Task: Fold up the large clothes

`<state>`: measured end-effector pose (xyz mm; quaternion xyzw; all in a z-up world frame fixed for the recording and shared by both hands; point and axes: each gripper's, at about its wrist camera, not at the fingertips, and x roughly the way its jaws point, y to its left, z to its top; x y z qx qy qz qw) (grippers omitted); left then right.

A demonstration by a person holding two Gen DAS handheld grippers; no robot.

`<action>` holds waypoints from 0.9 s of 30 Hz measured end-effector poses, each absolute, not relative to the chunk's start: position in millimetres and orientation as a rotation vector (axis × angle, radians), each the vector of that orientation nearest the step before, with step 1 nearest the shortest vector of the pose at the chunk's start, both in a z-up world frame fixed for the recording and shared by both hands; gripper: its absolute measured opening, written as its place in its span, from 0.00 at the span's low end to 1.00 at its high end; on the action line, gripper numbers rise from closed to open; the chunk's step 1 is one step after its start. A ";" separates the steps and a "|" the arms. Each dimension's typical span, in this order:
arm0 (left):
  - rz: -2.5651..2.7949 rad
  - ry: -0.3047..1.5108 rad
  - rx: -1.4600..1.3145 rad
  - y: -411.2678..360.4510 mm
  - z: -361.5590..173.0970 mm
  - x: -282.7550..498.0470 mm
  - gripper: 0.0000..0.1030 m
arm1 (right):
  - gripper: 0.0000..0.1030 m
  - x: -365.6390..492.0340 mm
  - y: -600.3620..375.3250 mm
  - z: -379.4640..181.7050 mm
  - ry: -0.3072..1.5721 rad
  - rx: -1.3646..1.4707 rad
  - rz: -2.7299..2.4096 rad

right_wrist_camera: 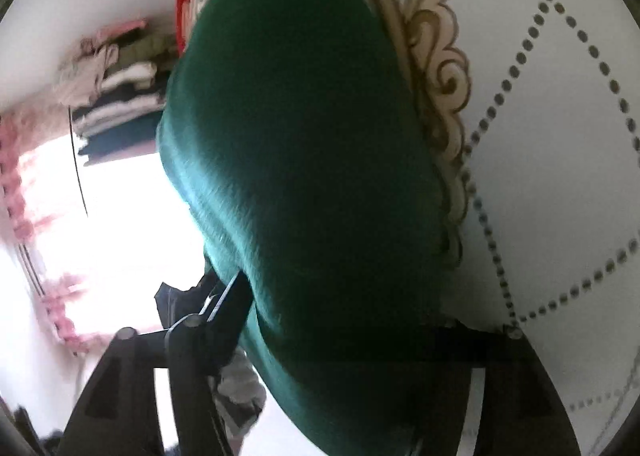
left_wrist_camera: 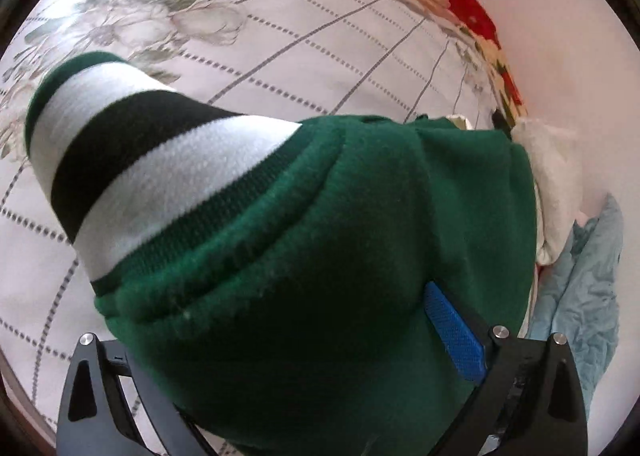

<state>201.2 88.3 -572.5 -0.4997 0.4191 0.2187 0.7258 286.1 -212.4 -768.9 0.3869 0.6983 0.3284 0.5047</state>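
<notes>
Sweater (left_wrist_camera: 320, 256) on bedsheet (left_wrist_camera: 320, 36); clothes pile (left_wrist_camera: 560, 196) at right.

Green garment (right_wrist_camera: 312, 160) bulging between black hand-held gripper (right_wrist_camera: 344, 320) fingers, dotted white bedspread (right_wrist_camera: 560, 136) beside

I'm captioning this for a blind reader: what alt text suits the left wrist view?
A thick green sweater with white and dark stripes bunches between the left gripper and its blue-padded fingers, above a white patterned bedspread. A light blue cloth lies at right.
</notes>
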 end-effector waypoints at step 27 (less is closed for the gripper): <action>0.443 0.654 -0.783 117.2 -373.8 303.8 0.12 | 0.29 366.8 -193.4 -558.7 1.321 0.935 0.920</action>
